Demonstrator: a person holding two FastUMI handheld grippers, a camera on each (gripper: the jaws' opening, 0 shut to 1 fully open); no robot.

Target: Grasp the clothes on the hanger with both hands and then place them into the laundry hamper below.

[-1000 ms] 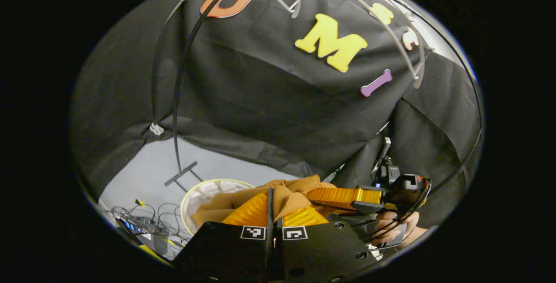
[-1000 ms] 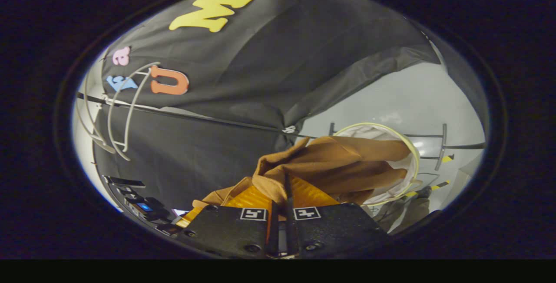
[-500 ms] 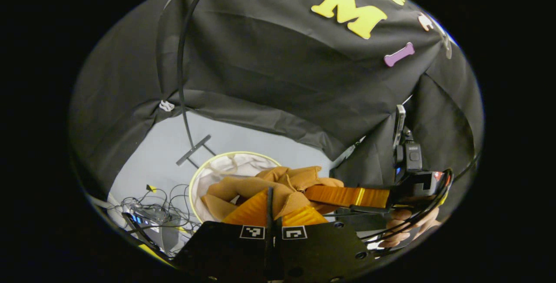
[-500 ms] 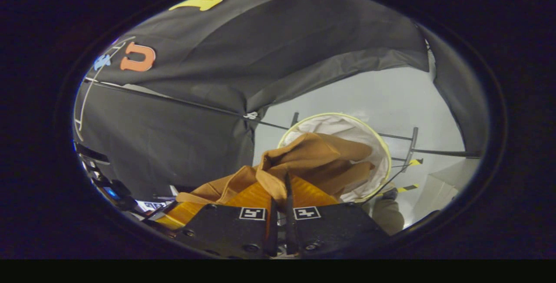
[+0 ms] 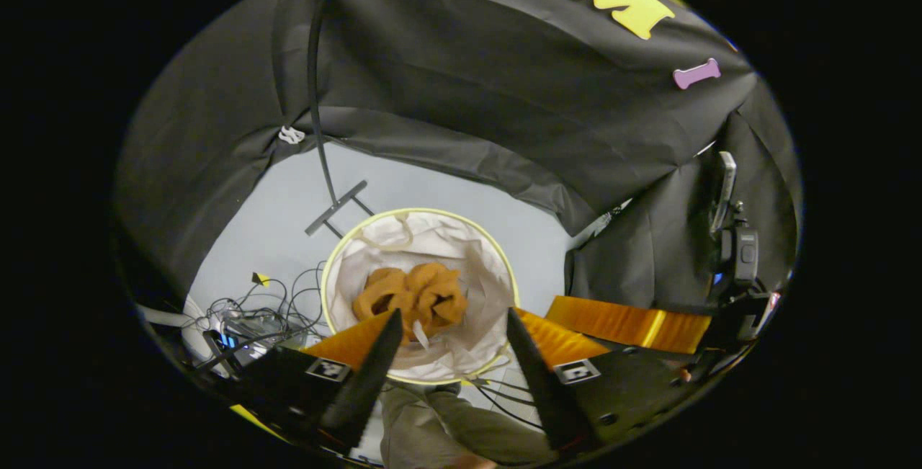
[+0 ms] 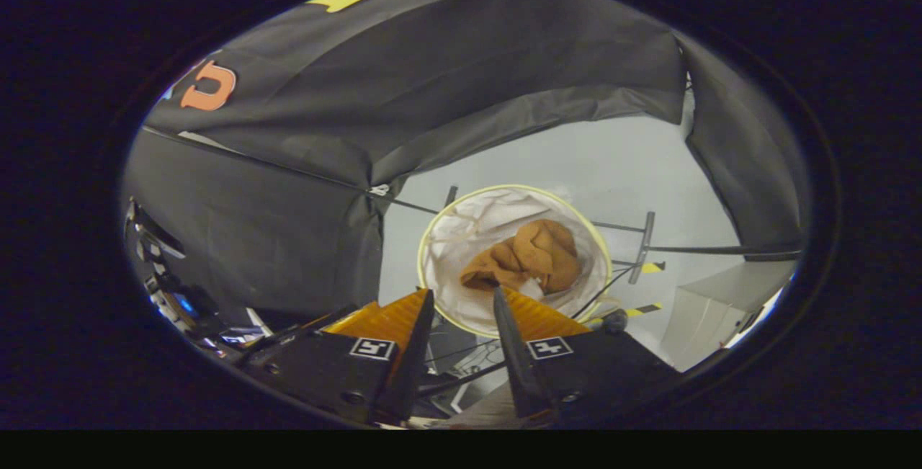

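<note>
left gripper view: the left gripper [image 5: 450,328] is seen with its two fingers spread wide apart and nothing held between them. beyond the fingertips, a round white fabric laundry hamper with a pale yellow rim [image 5: 338,253] is seen standing on the light grey floor [image 5: 432,188]. a crumpled orange-brown cloth garment [image 5: 410,296] is seen lying inside the hamper, on the white lining, well clear of both fingers. a thin black curved rack pole with a flat cross foot [image 5: 317,94] is seen rising from the floor just behind the hamper. a tangle of dark cables and small electronic boxes [image 5: 252,314] is seen on the floor to the left of the hamper. at the right edge, the right gripper [image 5: 634,321] is seen from the side, with a camera mount above it; its jaw state cannot be read from this angle. a trouser leg in grey-green cloth [image 5: 432,426] is seen below, between the fingers.

right gripper view: the right gripper [image 6: 461,300] is shown with its fingers parted and empty. the hamper [image 6: 432,238] is seen ahead of the fingertips, with the garment [image 6: 529,253] bunched in its bottom. a pale grey box-shaped object [image 6: 713,310], possibly a cabinet, is seen at the right, near the rack foot [image 6: 641,256].
</note>
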